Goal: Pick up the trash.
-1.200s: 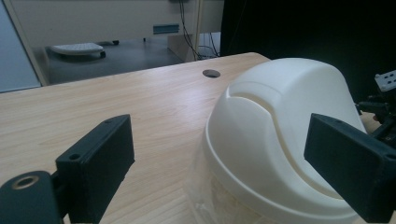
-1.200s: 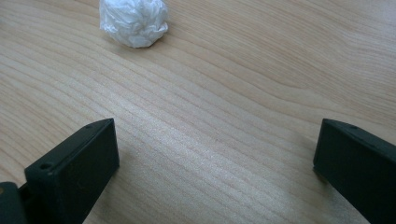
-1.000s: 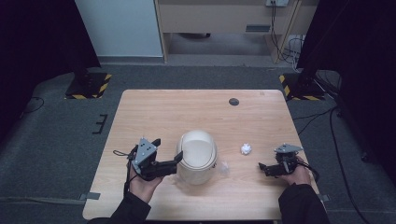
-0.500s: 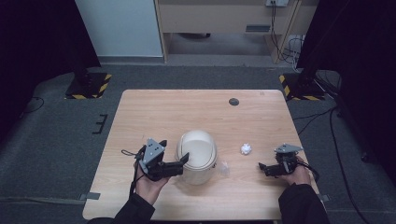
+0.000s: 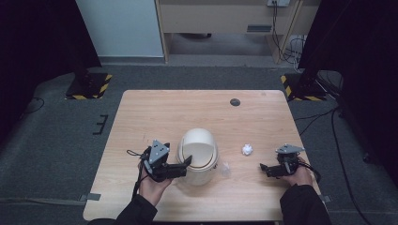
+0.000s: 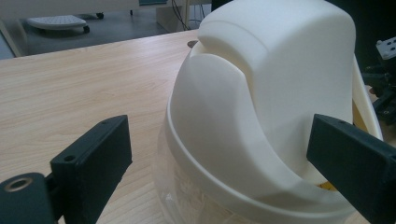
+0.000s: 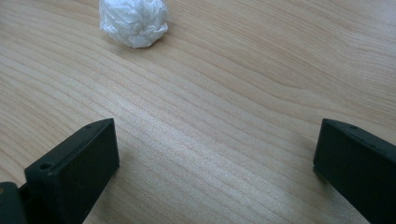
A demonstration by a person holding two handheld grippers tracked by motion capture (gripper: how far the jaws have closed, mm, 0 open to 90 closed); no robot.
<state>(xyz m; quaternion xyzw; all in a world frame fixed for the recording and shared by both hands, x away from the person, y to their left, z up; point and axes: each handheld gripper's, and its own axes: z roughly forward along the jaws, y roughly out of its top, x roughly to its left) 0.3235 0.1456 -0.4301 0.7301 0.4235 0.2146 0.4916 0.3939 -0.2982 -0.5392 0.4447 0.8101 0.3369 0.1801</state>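
Left hand-held gripper (image 5: 187,164): wide open, one jaw on each side of the white bin (image 5: 199,147), not squeezing yet. Moved in close since a moment ago; sat a little way off to the bin's left before. Means, most likely, about to grab the bin or hold it steady.

Bin itself: same spot as before, near the middle of the worktop (image 5: 187,108), toward the person's edge, upright, with a round swing lid on top. Just beside the bin, a bit of clear plastic (image 5: 225,168). Farther right, a small ball of scrunched white paper (image 5: 247,149), apart from the bin.

Right hand-held gripper (image 5: 264,168): wide open too, holding nothing, low over the wood near the paper ball, no move since before.

Far side: a small dark round spot (image 5: 234,101).

No words, labels or brand marks to read anywhere.
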